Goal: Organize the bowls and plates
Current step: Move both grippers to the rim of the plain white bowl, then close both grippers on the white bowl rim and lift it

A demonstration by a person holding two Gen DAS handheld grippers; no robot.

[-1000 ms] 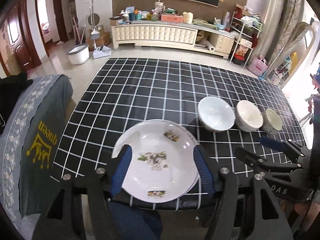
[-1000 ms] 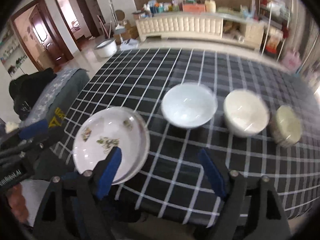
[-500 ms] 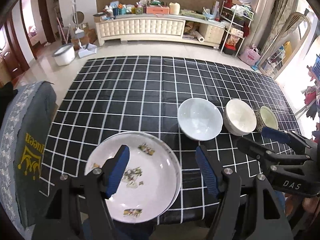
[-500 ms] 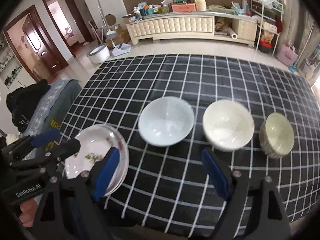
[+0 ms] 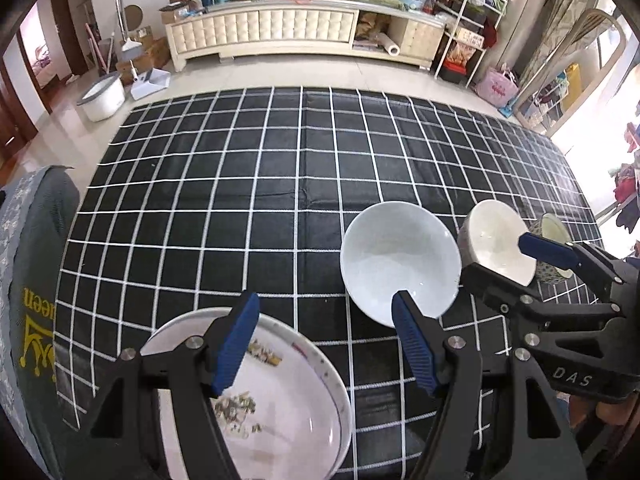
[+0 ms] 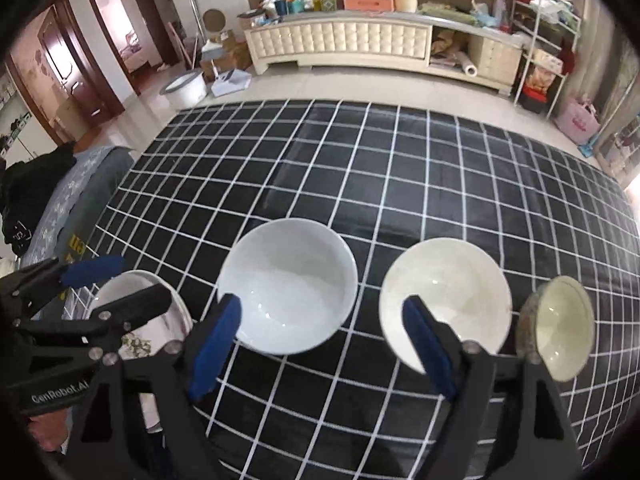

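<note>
A white plate with flower prints (image 5: 280, 408) lies at the table's near left edge, seemingly on a second plate. To its right stand a pale blue-white bowl (image 5: 400, 260), a cream bowl (image 5: 498, 246) and a small patterned bowl (image 5: 554, 236). They also show in the right wrist view: the plate (image 6: 152, 328), the blue-white bowl (image 6: 288, 284), the cream bowl (image 6: 448, 300), the small bowl (image 6: 560, 328). My left gripper (image 5: 326, 346) is open and empty, its left finger over the plate. My right gripper (image 6: 324, 348) is open and empty, before the two larger bowls.
The table wears a black cloth with white grid lines (image 5: 248, 200). A chair with a grey cover (image 5: 28, 280) stands at the table's left side. A long cream cabinet (image 5: 280, 32) and a white basin (image 5: 102, 96) are on the floor beyond.
Both grippers have moved to the right along the near edge. The plate has slid to the left in both views and the bowls sit nearer the middle. Both stay open.
</note>
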